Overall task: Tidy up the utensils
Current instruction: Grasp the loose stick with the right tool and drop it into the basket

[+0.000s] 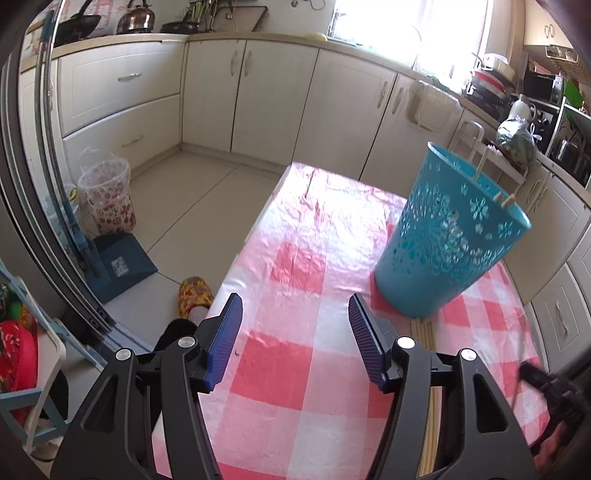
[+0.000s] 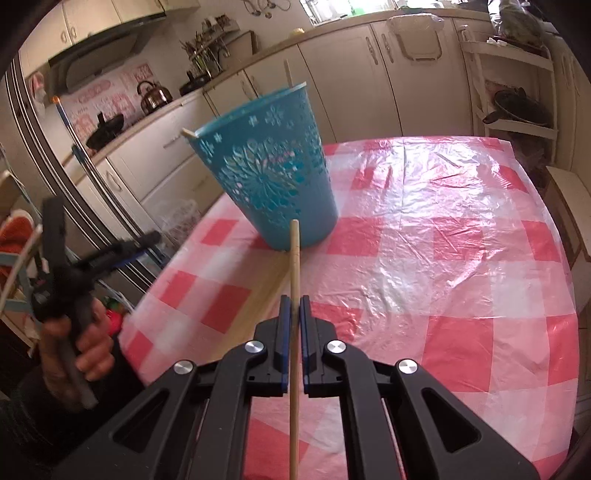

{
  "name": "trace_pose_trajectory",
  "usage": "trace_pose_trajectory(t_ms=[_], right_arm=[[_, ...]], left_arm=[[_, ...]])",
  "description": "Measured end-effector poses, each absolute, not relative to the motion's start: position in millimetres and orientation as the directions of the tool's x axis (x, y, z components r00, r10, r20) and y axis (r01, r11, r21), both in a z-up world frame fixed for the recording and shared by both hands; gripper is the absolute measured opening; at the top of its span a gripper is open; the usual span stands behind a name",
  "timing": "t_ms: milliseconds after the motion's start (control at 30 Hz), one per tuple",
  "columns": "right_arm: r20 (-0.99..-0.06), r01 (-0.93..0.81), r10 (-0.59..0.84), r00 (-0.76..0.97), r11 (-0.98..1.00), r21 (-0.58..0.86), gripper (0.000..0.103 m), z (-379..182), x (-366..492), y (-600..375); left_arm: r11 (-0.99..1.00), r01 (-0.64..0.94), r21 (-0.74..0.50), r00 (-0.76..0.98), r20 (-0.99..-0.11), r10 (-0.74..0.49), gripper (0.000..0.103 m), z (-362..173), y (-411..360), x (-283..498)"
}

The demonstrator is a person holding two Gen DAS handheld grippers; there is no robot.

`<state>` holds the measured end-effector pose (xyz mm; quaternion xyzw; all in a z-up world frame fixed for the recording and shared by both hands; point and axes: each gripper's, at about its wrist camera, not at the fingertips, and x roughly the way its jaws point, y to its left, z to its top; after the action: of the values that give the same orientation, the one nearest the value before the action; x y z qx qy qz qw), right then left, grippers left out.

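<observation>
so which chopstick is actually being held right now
The chopstick clamped between the right gripper's fingers, pointing at the blue basket. The others stand inside the basket or lie loose on the table.

Cream cabinets, sunlit window

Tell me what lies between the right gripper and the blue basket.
Only the chopstick the right gripper holds, its tip toward the basket, over tablecloth and loose chopsticks. The right wrist view shows this.
</observation>
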<state>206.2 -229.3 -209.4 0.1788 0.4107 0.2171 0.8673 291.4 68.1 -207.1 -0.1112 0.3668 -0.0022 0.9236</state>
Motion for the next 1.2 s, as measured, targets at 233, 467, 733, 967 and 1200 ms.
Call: trace_pose_trajectory(t_ms=[233,467,733,967,1200], right_arm=[[-0.397,-0.303,0.656,0.641,0.692,0.655,0.005,-137.4,223.1,-249.5],[-0.205,-0.424,0.679,0.705,0.635,0.646,0.005,-49.8,264.4,-252.2],[-0.246,-0.361,0.55,0.798,0.763,0.536,0.005,-32.1,319.3,-241.0],[-0.424,-0.277,0.479,0.769,0.846,0.455,0.005,-100.0,346.1,-215.8],[-0.507,-0.278,0.484,0.713,0.859,0.429,0.007,-130.8,331.5,-205.3]], left_arm=[[0.975,-0.066,-0.21,0.72,-0.687,-0.1,0.057,-211.3,61.4,292.1],[0.97,-0.08,-0.23,0.707,-0.699,-0.108,0.057,-219.0,67.6,294.1],[0.963,-0.089,-0.256,0.696,-0.707,-0.124,0.057,-227.3,72.5,296.1],[0.962,-0.082,-0.261,0.699,-0.703,-0.131,0.057,-223.5,73.9,293.7],[0.975,-0.066,-0.213,0.707,-0.699,-0.105,0.063,-211.0,62.9,281.6]])
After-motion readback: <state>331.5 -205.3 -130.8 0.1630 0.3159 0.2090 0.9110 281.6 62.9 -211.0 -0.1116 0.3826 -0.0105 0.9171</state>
